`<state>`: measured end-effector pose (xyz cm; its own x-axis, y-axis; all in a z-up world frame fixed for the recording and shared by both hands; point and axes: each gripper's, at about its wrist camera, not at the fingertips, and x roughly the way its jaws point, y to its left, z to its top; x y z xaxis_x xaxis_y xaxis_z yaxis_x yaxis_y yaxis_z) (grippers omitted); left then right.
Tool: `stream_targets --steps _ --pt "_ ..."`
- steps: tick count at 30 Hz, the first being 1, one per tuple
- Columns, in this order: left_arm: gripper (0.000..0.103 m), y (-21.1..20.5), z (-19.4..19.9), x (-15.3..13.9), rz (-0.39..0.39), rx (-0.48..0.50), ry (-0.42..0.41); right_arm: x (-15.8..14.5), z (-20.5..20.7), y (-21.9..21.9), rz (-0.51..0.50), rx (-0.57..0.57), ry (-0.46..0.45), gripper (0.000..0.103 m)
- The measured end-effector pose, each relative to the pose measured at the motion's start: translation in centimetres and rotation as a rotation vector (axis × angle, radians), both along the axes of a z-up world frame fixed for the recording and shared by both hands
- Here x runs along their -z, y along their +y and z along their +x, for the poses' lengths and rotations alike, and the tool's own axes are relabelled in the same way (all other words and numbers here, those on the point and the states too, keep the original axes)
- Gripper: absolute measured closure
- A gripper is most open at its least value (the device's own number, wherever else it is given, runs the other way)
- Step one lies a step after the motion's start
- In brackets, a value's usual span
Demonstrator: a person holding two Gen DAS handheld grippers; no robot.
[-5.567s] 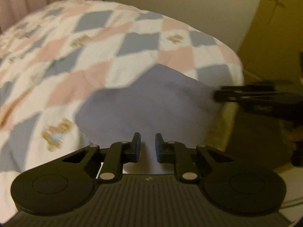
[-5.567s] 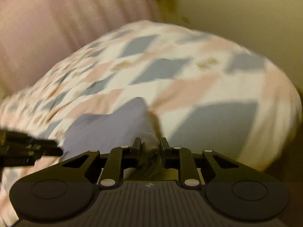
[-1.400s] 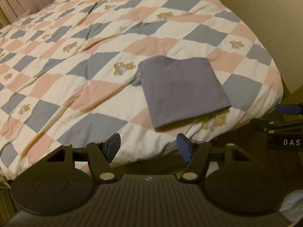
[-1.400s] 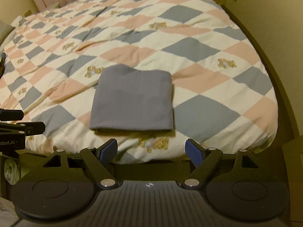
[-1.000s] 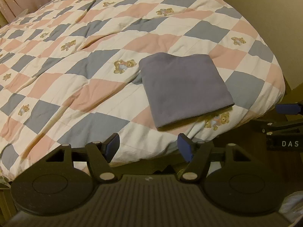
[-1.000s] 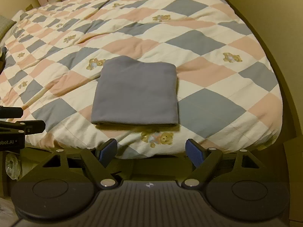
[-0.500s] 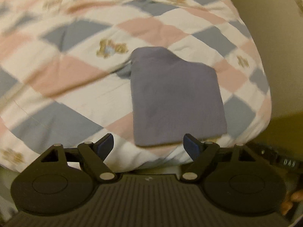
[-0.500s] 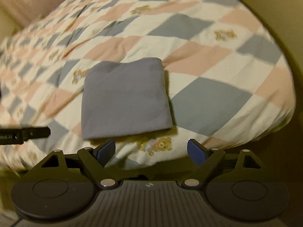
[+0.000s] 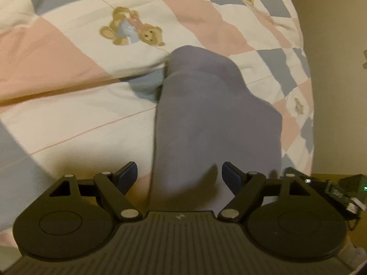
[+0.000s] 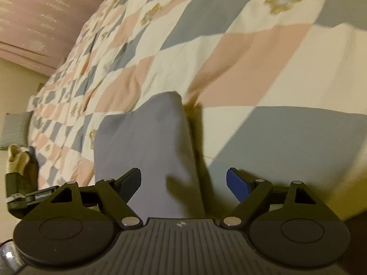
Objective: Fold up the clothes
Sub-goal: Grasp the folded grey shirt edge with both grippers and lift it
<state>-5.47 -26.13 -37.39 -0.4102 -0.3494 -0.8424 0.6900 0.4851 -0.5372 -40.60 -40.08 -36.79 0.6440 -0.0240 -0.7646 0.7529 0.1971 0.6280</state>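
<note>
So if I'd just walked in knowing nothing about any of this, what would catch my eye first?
Probably the folded grey-purple cloth lying near the edge of the bed, right in front of both cameras. Around it spreads a quilt of pink, grey and cream diamonds with little teddy bears. At the bottom of each view sits a black two-fingered tool, the left gripper and right gripper, each with its jaws apart astride a near corner of the cloth.

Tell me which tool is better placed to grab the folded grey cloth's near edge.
Left, narrowly. The cloth fills most of the left tool's gap; the closing right tool straddles only its right edge.
</note>
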Motion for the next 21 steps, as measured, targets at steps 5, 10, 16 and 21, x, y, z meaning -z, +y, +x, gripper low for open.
stream_targets --steps 5,10,16,21 --pt "0.025 -1.2 0.7 1.8 -0.023 0.022 0.077 2.5 2.3 -1.4 0.072 -0.054 -0.032 0.027" --pt "0.029 -1.8 1.7 3.8 -0.046 0.021 0.21 5.1 3.8 -2.3 0.152 -0.114 -0.052 0.036" --pt "0.067 -2.9 1.7 3.6 -0.043 0.111 0.184 6.5 3.9 -2.6 0.183 -0.113 -0.122 0.064" --pt "0.075 -5.8 0.1 -0.9 -0.108 0.281 0.042 4.9 3.5 -1.3 0.143 -0.063 -0.17 0.072"
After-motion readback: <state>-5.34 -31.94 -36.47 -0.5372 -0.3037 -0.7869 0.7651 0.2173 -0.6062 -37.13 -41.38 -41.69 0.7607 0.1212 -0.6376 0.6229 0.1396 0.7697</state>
